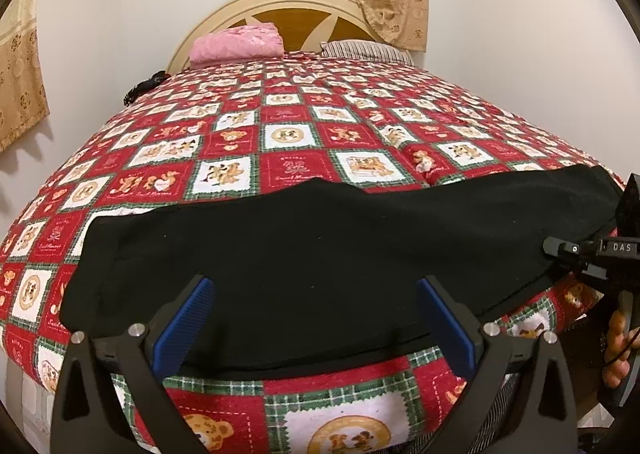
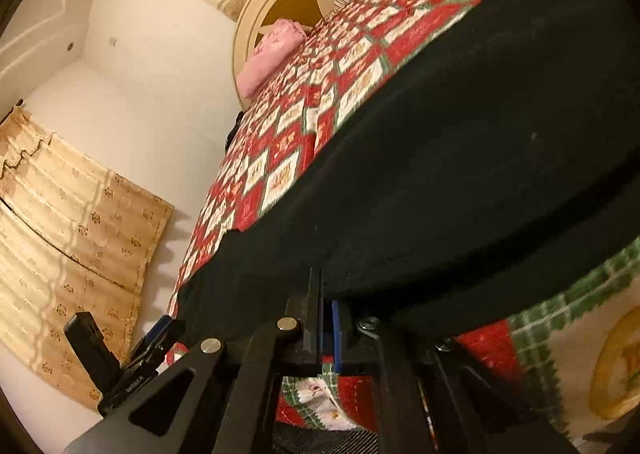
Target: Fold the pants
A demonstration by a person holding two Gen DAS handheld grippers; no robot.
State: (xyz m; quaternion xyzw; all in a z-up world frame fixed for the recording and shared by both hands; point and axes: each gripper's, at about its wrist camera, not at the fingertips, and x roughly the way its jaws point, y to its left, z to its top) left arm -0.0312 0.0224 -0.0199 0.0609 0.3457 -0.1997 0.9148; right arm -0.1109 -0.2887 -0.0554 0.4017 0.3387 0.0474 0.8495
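Pants (image 1: pixel 312 254), one black matte pair, are lying flat along the near edge of one quilted red bedspread (image 1: pixel 280 126) patterned with teddy-bear squares. Two grippers are working there: the left gripper (image 1: pixel 316 318) is hovering wide, while the right gripper (image 2: pixel 328 324) is pinching the pants' hem.

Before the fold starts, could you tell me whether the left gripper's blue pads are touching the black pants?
Cannot tell: left wrist view shows the left gripper open over the black pants, without showing contact or gap.
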